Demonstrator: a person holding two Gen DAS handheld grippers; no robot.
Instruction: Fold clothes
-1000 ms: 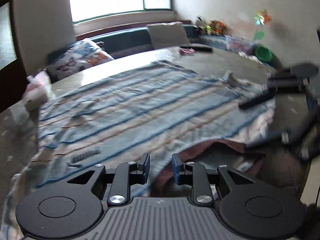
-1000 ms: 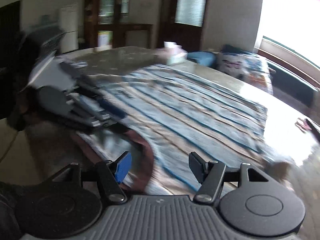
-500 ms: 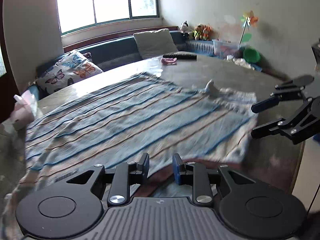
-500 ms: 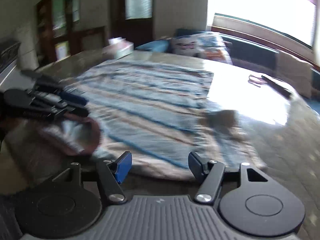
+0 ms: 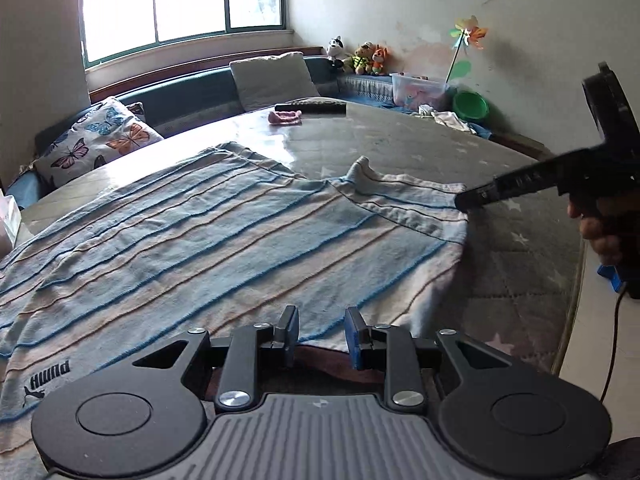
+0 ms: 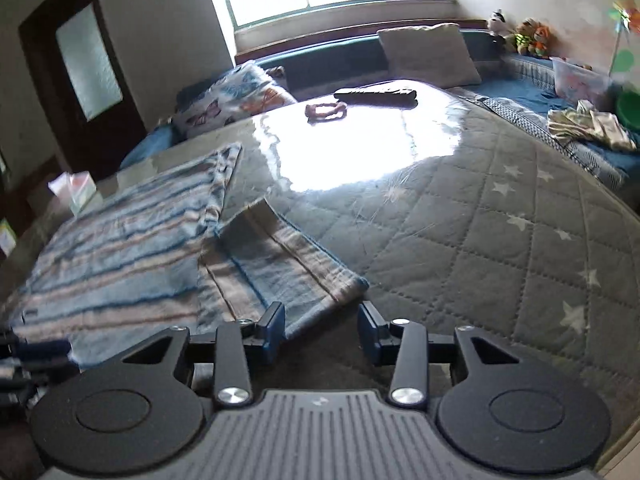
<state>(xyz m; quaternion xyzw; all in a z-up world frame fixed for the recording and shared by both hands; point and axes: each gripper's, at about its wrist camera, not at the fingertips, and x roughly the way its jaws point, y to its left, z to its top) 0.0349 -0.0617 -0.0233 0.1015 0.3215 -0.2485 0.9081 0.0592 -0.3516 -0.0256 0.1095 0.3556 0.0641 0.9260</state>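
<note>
Lying flat across the desk (image 5: 420,148): striped garment (image 5: 208,236), blue and beige bands, brand print near its 8 o'clock edge, one sleeve (image 6: 280,264) spread toward 3 o'clock.

Left gripper (image 5: 321,336): at 6 o'clock of the left wrist view, over the garment's near hem; jaws parted, blue pads (image 5: 354,340) clear of the cloth, nothing clamped.

Right gripper (image 6: 321,332): at 6 o'clock of the right wrist view, jaws closing, sleeve cuff just ahead of and partly between the fingers, pads not pressing on it. Same gripper seen from the left wrist view at 3 o'clock, tip at the sleeve's outer edge, borne by a hand (image 5: 600,232).

Desk cover: grey quilted, star pattern, glossy under window glare.

Far side of desk, 12 o'clock: black remote (image 5: 312,107), pink hair tie (image 5: 286,117) just beside it.

Beyond: butterfly cushion (image 5: 96,136), grey pillow (image 5: 274,80), soft toys (image 5: 360,56), pinwheel (image 5: 468,34), green bowl (image 5: 471,105).
</note>
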